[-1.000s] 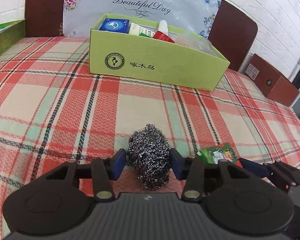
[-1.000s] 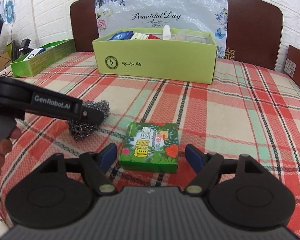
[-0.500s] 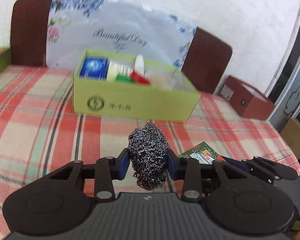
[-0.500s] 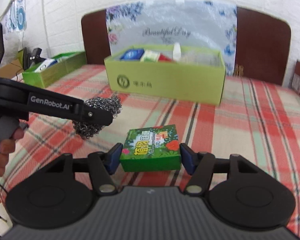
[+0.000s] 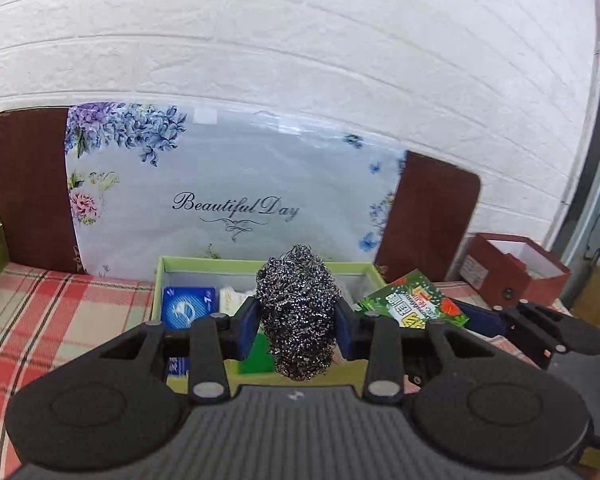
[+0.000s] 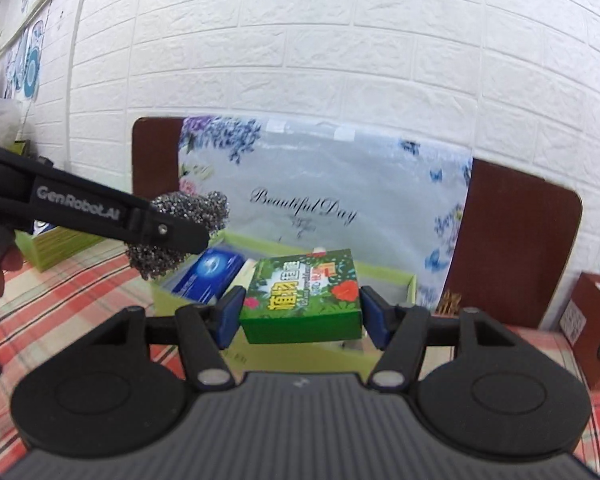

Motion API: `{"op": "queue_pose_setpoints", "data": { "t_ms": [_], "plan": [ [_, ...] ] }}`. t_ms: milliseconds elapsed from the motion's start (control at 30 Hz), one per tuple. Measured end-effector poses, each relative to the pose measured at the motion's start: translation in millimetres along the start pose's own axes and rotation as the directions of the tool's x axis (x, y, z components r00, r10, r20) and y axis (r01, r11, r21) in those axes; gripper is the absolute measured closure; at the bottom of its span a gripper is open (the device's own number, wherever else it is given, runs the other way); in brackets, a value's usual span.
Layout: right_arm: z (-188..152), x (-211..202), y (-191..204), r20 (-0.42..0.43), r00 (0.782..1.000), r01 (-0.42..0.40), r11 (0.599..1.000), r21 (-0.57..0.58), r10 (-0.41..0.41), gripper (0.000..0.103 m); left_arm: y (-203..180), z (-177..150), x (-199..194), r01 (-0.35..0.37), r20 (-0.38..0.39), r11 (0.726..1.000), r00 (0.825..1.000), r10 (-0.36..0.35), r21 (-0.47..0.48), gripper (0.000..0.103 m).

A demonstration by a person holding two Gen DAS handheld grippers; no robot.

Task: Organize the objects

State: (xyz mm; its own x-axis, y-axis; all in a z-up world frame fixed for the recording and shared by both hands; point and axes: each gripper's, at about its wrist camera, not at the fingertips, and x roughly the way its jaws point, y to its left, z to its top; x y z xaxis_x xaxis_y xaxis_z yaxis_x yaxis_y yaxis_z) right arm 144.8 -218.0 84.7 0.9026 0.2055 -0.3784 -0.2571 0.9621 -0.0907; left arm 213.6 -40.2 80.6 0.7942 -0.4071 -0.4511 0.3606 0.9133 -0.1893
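Note:
My left gripper (image 5: 298,326) is shut on a steel wool scrubber (image 5: 298,308) and holds it in the air over the near edge of the light green box (image 5: 188,262). My right gripper (image 6: 302,314) is shut on a small green flower-printed box (image 6: 304,296), also lifted above the light green box (image 6: 404,280). The scrubber (image 6: 192,210) and left gripper show at the left in the right wrist view. The flower box (image 5: 412,304) shows at the right in the left wrist view. A blue packet (image 5: 186,306) lies inside the green box.
A plaid cloth (image 5: 60,308) covers the table. A "Beautiful Day" floral panel (image 5: 236,200) on a brown headboard stands behind the box. A dark red box (image 5: 512,268) sits at the right. Another green box (image 6: 56,242) sits far left.
Both grippers closed on their objects, lifted them off the cloth and carried them forward to above the light green box. The view now tilts up toward the wall.

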Motion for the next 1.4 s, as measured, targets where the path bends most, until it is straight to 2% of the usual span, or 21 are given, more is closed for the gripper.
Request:
{"op": "queue_pose_setpoints", "data": {
  "t_ms": [167,333,367,400,467,500,533,600,733,933,1000,1100,1267,1400],
  "plan": [
    [2,52,-6,-0.029,0.999,0.017,1.0,0.012,-0.016,0.042,20,7,48,-0.021,-0.037,0.999,0.999,0.019,-0.043,0.062],
    [-4,93,-9,-0.045,0.999,0.018,1.0,0.019,-0.017,0.042,27,9,77,-0.018,-0.056,0.999,0.998,0.016,-0.033,0.06],
    [-5,101,-9,-0.049,0.999,0.014,1.0,0.027,-0.013,0.042,28,8,82,-0.025,-0.057,0.999,0.998,0.023,-0.034,0.053],
    [-6,108,-11,-0.049,0.999,0.008,0.999,0.032,-0.006,0.042,30,7,87,-0.03,-0.056,0.999,0.998,0.028,-0.037,0.035],
    [-10,120,-12,-0.034,0.999,-0.006,0.999,0.031,0.007,0.041,34,3,91,-0.069,-0.054,0.996,0.996,0.066,-0.053,0.009],
    [-12,125,-11,-0.023,1.0,-0.009,1.0,0.016,0.009,0.033,37,-1,91,-0.1,-0.043,0.993,0.994,0.097,-0.064,0.006],
    [-14,129,-9,-0.029,1.0,0.0,1.0,-0.003,0.0,0.014,40,-4,89,-0.116,-0.03,0.99,0.993,0.114,-0.075,0.006],
    [-20,131,-4,-0.042,0.999,0.02,0.999,-0.038,-0.021,0.003,45,-9,86,-0.125,-0.025,0.988,0.992,0.123,-0.088,0.005],
    [-30,118,1,-0.021,0.999,0.045,0.997,-0.064,-0.046,0.0,48,-15,78,-0.146,-0.057,0.986,0.988,0.141,-0.08,0.002],
    [-31,79,0,-0.032,0.998,0.055,0.998,-0.012,-0.055,0.0,31,-19,33,-0.146,-0.024,0.987,0.989,0.145,-0.071,0.0],
    [-30,59,-1,-0.035,0.998,0.043,0.999,0.016,-0.042,0.0,19,-23,16,-0.186,-0.035,0.982,0.982,0.185,-0.036,0.0],
    [-34,25,3,-0.047,0.998,0.032,0.999,0.021,-0.031,0.0,5,-34,-2,-0.276,-0.064,0.961,0.959,0.277,0.024,0.0],
    [-47,-23,15,-0.105,0.992,0.073,0.996,0.044,-0.068,0.0,-5,-66,-40,-0.28,-0.073,0.96,0.958,0.277,-0.024,0.0],
    [-62,-52,21,-0.138,0.988,0.087,0.993,0.084,-0.075,0.0,-18,-94,-63,-0.344,-0.086,0.939,0.935,0.343,0.005,0.0]
  ]
}}
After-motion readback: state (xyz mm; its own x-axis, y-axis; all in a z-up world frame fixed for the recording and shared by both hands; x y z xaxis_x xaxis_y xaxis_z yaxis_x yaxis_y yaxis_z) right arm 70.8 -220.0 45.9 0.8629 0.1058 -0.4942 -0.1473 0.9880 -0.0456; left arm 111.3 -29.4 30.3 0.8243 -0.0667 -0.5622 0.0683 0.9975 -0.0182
